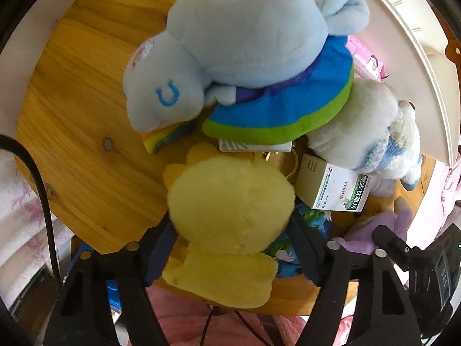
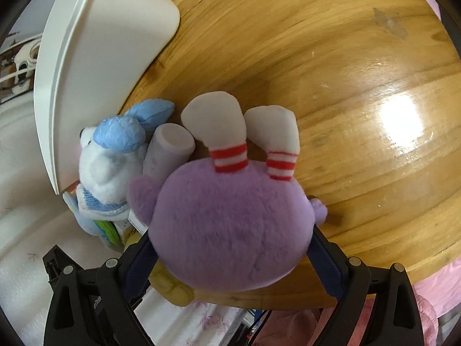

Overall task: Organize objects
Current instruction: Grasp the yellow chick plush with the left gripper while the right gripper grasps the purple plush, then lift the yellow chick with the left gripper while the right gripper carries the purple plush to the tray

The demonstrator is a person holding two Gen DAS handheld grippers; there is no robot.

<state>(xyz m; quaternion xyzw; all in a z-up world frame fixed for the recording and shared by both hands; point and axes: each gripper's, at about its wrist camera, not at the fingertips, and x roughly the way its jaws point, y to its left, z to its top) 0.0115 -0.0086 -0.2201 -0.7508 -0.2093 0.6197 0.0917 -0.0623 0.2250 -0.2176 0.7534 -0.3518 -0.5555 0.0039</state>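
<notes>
My left gripper [image 1: 230, 230] is shut on a yellow plush toy [image 1: 230, 201], which fills the space between its fingers above the wooden table [image 1: 86, 121]. My right gripper [image 2: 230, 245] is shut on a purple plush toy [image 2: 230, 219] with white feet and red-striped socks. A large light-blue pony plush [image 1: 239, 43] lies on the table beyond the yellow toy. A white plush dog [image 1: 374, 132] with blue ears lies beside it and also shows in the right wrist view [image 2: 109, 155].
A white plastic bin [image 1: 417, 66] stands at the table's edge; it also shows in the right wrist view [image 2: 95, 57]. A small medicine box [image 1: 331, 187], a pink packet [image 1: 366, 60] and a white flat item [image 1: 253, 146] lie among the toys. Bedding surrounds the table.
</notes>
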